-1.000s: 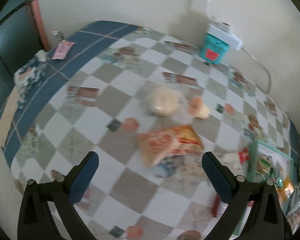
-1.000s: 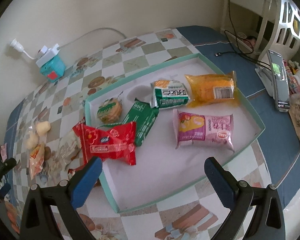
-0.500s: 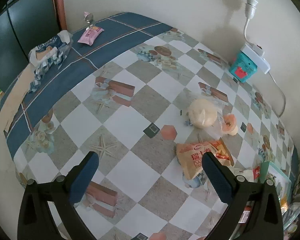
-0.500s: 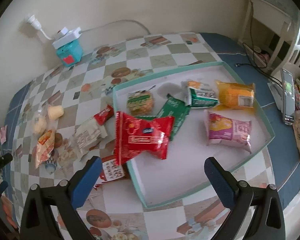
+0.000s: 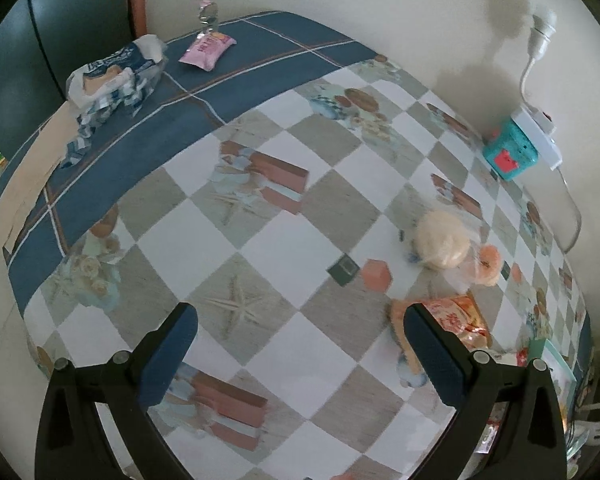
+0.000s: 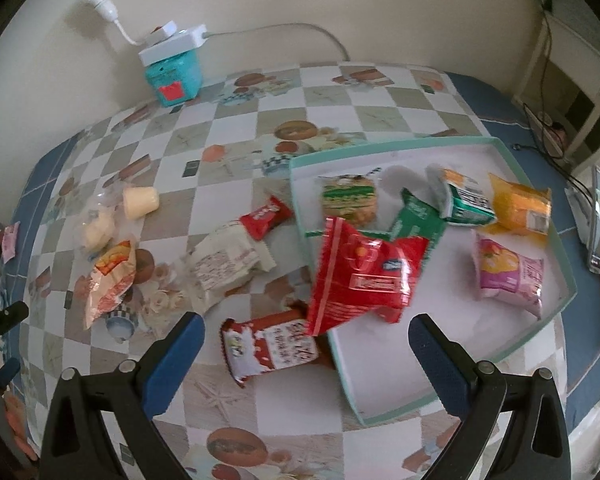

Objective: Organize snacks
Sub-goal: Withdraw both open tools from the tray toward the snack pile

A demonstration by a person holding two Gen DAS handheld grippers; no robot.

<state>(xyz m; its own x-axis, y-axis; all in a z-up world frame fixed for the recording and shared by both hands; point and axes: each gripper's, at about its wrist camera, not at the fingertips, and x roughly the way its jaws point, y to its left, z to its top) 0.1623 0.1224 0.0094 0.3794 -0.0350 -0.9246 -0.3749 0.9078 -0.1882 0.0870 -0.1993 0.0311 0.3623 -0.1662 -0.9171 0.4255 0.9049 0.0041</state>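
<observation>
A: What's on the left?

B: The left gripper (image 5: 300, 344) hangs over the checkered tablecloth (image 5: 260, 248), fingers spread wide, holding nothing. A pale bun (image 5: 442, 240) and an orange snack bag (image 5: 456, 316) lie beyond its right finger.

A: And further right?

B: A white packet (image 6: 224, 260) and a red-and-white packet (image 6: 272, 346) lie on the cloth. The big red packet (image 6: 360, 276) overhangs the left rim of the teal-edged tray (image 6: 556, 240); green, yellow and pink packets lie inside. The right gripper (image 6: 306, 350) is wide open, empty, above them.
</observation>
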